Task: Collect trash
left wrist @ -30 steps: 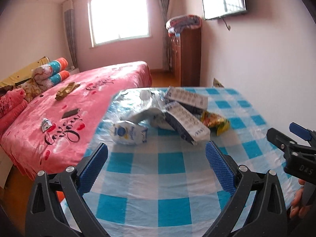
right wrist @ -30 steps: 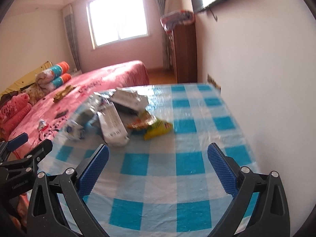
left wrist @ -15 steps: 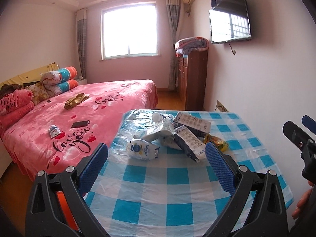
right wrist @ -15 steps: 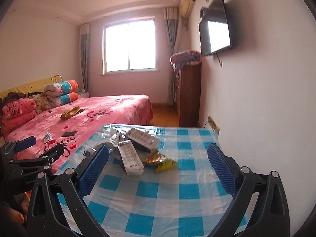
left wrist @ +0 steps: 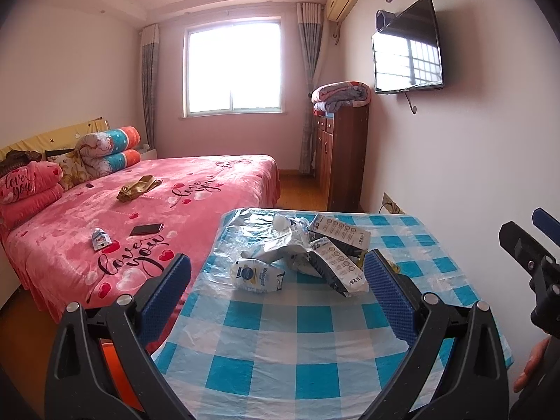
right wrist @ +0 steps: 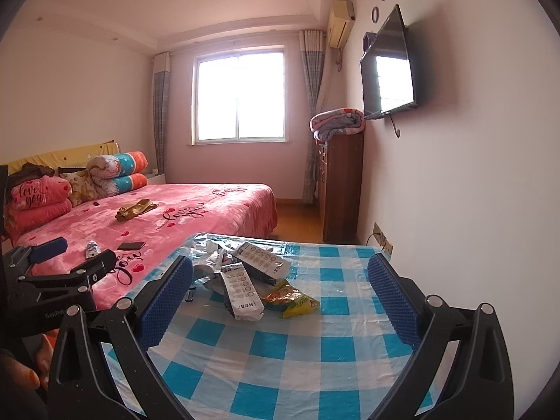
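- An orange bin-like object (left wrist: 115, 381) shows only as a sliver at the far left, below the table edge and behind the left gripper. It is too hidden to tell what it is; if it is the trash container, a drop aimed blind toward it could miss.
- The left gripper (left wrist: 276, 301) hangs above the near part of the checked table (left wrist: 315, 350), jaws spread wide, with nothing between them.
- A crumpled white pouch with a blue logo (left wrist: 257, 274) lies nearest that gripper, at the left of the trash pile. It looks light and slick, so a pinch on its edge may let it slide away toward the table's left side.
- Behind it sits crinkled silver wrapping (left wrist: 280, 241), resting against two flattened cartons (left wrist: 337, 248). These pieces overlap, so pulling one may drag or scatter the others.
- A clear plastic film appears to cover the tablecloth; closing too low could snag it and shift the whole pile.
- A yellow-green snack wrapper (right wrist: 294, 299) lies at the right of the pile, touching the nearest carton. It is thin and flat, so the pads may close over it without catching it.
- The right gripper (right wrist: 280, 318) is also wide open and empty, well short of the pile.
- The two grippers sit close side by side; both reaching for the pile at once risks a collision.
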`<state>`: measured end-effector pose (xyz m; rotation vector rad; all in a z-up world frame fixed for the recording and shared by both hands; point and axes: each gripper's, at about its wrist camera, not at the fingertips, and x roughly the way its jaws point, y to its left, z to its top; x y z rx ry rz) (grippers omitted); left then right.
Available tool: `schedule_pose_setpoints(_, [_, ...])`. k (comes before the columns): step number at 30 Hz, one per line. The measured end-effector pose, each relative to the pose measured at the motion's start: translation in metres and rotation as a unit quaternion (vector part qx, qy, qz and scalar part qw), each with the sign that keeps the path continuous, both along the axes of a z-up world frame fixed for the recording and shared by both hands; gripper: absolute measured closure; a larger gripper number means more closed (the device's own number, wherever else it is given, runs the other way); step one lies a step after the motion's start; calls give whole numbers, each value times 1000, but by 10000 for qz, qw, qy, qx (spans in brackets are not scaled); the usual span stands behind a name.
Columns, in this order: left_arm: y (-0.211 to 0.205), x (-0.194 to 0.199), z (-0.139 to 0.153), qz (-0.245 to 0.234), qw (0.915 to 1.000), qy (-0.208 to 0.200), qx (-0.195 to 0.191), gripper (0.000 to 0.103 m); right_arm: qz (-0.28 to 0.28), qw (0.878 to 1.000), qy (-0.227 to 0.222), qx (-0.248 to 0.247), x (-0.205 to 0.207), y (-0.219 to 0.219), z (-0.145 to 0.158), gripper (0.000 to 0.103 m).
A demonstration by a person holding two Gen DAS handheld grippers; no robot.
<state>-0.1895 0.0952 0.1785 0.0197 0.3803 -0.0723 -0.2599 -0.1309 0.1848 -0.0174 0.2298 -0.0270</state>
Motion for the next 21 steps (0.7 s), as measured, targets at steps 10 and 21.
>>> schedule_pose_setpoints(10, [2,-5,2,62,10000,-41,16,4,6,9996,-267,74,-12,-4,6,4])
schedule_pose_setpoints(21, [0,-10,1,85,9999,-90,92,4,70,9996,-256,133,-13,-7,6,4])
